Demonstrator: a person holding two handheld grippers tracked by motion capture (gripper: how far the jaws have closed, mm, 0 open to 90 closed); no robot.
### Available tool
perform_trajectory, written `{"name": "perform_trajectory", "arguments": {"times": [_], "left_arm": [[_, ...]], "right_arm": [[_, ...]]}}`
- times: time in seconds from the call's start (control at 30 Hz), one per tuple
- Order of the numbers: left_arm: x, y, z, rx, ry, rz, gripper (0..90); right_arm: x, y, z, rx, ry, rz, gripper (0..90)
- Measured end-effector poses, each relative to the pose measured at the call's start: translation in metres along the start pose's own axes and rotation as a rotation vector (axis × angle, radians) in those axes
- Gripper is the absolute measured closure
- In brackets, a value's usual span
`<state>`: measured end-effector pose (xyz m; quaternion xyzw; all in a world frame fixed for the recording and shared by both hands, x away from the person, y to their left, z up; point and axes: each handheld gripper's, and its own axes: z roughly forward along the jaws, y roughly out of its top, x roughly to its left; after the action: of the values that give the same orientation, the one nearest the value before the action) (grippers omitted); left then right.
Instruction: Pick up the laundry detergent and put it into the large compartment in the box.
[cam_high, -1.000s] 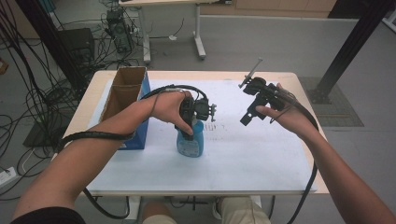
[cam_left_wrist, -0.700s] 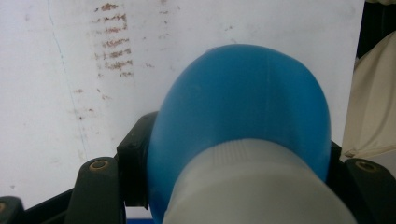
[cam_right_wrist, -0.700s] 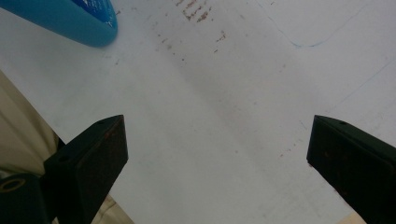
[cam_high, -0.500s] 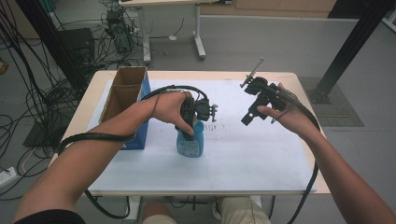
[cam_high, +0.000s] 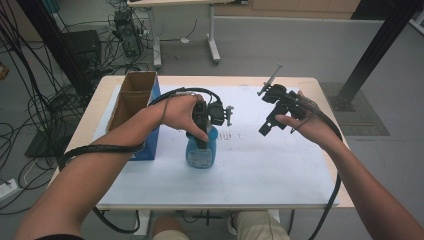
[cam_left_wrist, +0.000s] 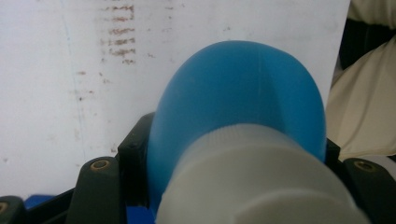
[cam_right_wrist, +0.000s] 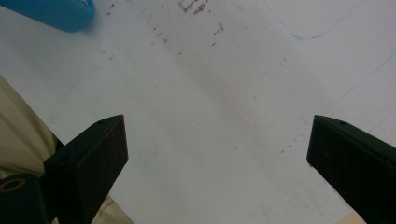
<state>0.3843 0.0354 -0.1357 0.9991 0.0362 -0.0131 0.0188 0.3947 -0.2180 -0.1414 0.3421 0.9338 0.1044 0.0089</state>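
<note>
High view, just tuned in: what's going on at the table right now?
A person works two handheld claws over a white sheet on the table. The left claw is shut on the neck of an upright blue bottle with a white cap. The right claw hangs open above the sheet, holding nothing. An open cardboard box sits at the left edge.

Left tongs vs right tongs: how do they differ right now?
The left tongs are shut on the blue bottle, pointing down; the right tongs are open with nothing between them, held above bare white paper. Both are black, hand-held, trailing cables.
</note>
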Motion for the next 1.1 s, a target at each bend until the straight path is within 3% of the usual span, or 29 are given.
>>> {"name": "perform_trajectory", "arguments": {"times": [0.2, 0.27, 0.3, 0.33, 0.37, 0.43, 0.77, 1.1], "left_arm": [[-0.001, -0.008, -0.04, -0.01, 0.041, -0.109, 36.9], [0.0, -0.012, -0.062, -0.011, 0.058, -0.169, 36.9], [0.0, -0.012, -0.062, -0.011, 0.058, -0.169, 36.9], [0.0, -0.015, -0.077, -0.012, 0.066, -0.21, 36.9], [0.0, -0.015, -0.077, -0.012, 0.066, -0.21, 36.9], [0.001, -0.017, -0.094, -0.014, 0.077, -0.253, 36.9], [0.003, -0.039, -0.174, -0.059, 0.141, -0.53, 37.1], [0.006, -0.059, -0.233, -0.091, 0.24, -0.778, 37.3]], "right_arm": [[-0.001, -0.006, -0.003, -0.013, -0.002, 0.018, 5.3], [-0.001, -0.005, -0.003, -0.014, 0.0, 0.02, 5.4], [-0.001, -0.005, -0.003, -0.014, 0.0, 0.02, 5.4], [-0.001, -0.005, -0.005, -0.018, -0.001, 0.026, 5.4], [-0.001, -0.005, -0.005, -0.018, -0.001, 0.026, 5.4], [0.0, -0.002, -0.006, -0.018, 0.001, 0.035, 5.4], [0.004, 0.008, -0.009, -0.011, -0.002, 0.044, 5.4], [0.007, 0.011, -0.015, -0.019, -0.005, 0.043, 5.3]]}}
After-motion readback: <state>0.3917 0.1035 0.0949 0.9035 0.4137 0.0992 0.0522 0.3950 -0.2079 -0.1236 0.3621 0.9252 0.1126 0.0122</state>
